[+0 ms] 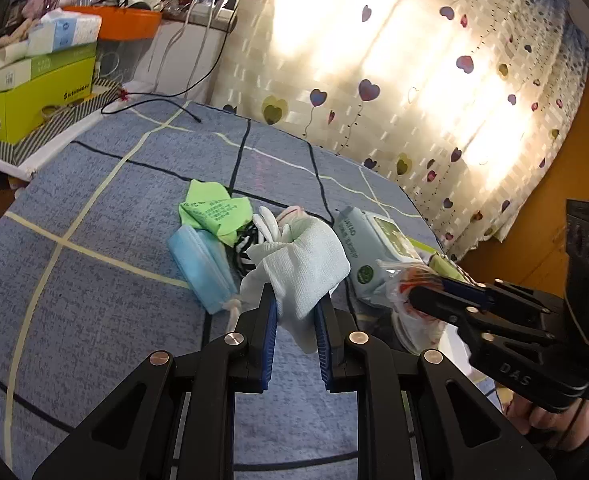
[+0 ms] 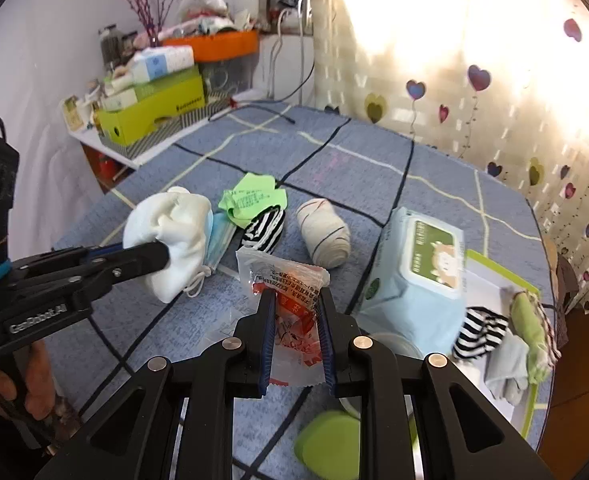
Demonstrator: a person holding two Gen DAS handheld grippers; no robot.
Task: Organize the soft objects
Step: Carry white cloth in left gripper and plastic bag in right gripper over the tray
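"DAS" on right claw [image 1: 426, 296]

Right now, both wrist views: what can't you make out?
- Print on the clear red-printed packet in the right gripper: too small and crumpled, right wrist view.
- White cloth in the left gripper: bunched, so its type is unclear, left wrist view.
- Rolled beige sock: hidden behind the cloth in the left wrist view.
- Tray contents: blurred at the fisheye edge, right wrist view.
- Green item: cut off by the gripper body.
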